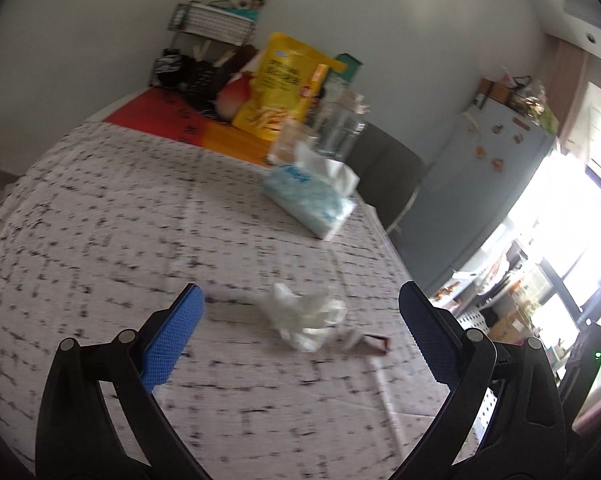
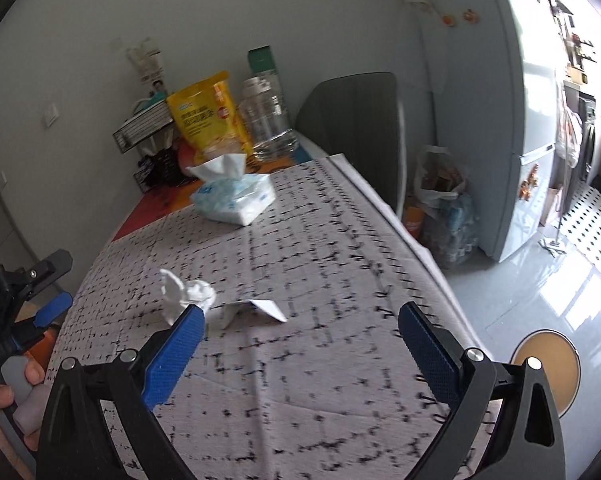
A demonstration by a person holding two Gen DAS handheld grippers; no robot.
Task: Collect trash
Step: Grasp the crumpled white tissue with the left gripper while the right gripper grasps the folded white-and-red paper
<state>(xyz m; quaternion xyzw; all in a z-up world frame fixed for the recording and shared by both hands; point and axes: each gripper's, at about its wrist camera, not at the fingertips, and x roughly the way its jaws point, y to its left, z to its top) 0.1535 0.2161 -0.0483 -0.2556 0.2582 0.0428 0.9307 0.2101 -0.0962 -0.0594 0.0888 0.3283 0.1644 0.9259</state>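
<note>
Trash: a crumpled tissue (image 1: 304, 314) lies on the table (image 1: 100, 208) near its edge, with a small wrapper (image 1: 374, 345) just beside it toward that edge.
Left claw (image 1: 300, 344): spread wide, empty, the tissue dead ahead between the line of its fingers.
Right claw (image 2: 300, 344): spread wide, empty; the tissue (image 2: 186, 294) sits off past its left finger, a paper scrap (image 2: 266, 307) closer to centre.
Nearer: the left claw, I'd judge; it needs only a straight push forward.
Axis: the wad has none clear.

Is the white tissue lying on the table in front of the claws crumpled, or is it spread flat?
Crumpled. The tissue is bunched into a lump with raised folds on the table, loose between the open left claw fingers.
</note>
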